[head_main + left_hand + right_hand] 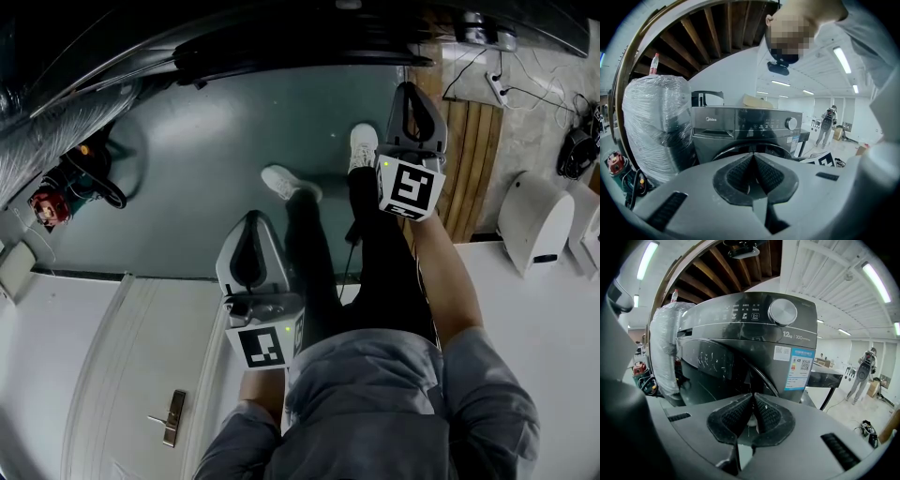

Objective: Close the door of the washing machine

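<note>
The dark grey washing machine (pixel 740 124) stands ahead of me, with a round knob (pixel 783 311) and a blue energy label (pixel 799 366) on its front. Its round door (pixel 740 150) shows as a curved rim just past my left gripper (pixel 753 156), whose pads meet with nothing between them. My right gripper (pixel 753 395) is shut and empty, close to the door's curved edge (pixel 763 377); I cannot tell whether the door is latched. In the head view the left gripper (pixel 251 220) hangs nearer my body and the right gripper (pixel 409 89) reaches further forward, above my legs.
A bulky plastic-wrapped object (pixel 656 126) stands left of the machine, with red tools (pixel 52 204) on the floor beside it. A wooden pallet (pixel 473 159) and a white appliance (pixel 534 220) lie to the right. A person (pixel 862 371) stands far off by a dark table (pixel 825 378).
</note>
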Tool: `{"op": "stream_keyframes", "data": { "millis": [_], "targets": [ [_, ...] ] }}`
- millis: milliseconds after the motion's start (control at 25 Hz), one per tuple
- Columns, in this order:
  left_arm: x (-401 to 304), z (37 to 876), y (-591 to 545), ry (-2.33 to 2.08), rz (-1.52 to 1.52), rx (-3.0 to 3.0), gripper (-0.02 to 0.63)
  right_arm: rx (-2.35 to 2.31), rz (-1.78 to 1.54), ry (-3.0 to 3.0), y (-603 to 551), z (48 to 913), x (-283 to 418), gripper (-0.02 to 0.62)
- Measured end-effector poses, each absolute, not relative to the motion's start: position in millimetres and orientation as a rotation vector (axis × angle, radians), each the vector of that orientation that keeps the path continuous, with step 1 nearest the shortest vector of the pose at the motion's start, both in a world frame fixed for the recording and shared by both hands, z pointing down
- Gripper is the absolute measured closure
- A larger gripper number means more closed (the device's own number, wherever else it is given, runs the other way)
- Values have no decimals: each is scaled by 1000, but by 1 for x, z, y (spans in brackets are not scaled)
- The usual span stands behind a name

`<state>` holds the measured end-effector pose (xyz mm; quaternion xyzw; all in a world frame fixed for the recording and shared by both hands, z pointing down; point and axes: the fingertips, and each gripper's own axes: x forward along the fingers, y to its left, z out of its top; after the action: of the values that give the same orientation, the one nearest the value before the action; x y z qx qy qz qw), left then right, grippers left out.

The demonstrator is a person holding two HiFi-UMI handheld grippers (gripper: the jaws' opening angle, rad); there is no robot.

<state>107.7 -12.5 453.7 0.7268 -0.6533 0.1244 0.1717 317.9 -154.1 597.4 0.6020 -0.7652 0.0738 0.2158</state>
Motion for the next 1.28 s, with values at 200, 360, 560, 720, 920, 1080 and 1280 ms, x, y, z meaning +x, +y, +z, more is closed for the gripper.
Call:
{"op": "stream_keyframes", "data": {
  "millis": [200, 360, 560, 720, 920, 1080, 1280],
  "targets": [
    [114, 435, -20, -1873, 340, 2103, 607, 1664, 232, -2142, -140, 581, 322, 588],
    [112, 400, -25, -1908, 309, 2125, 607, 1636, 244, -2166, -122, 546, 319, 588],
    [105, 353, -28, -1970, 271, 2149, 607, 1609, 171, -2257, -115, 479, 312, 588],
    [101, 322, -26, -2008, 249, 2152, 607, 1615, 136, -2329, -107, 421, 305, 589],
    [104, 283, -20, -2011, 235, 2182, 607, 1586, 81, -2413, -90, 355, 294, 589],
    [103, 253, -17, -2013, 226, 2213, 607, 1565, 37, -2434, -76, 318, 295, 589],
    [94, 217, -13, -2049, 204, 2231, 607, 1601, 18, -2430, -60, 280, 306, 590]
  ]
}}
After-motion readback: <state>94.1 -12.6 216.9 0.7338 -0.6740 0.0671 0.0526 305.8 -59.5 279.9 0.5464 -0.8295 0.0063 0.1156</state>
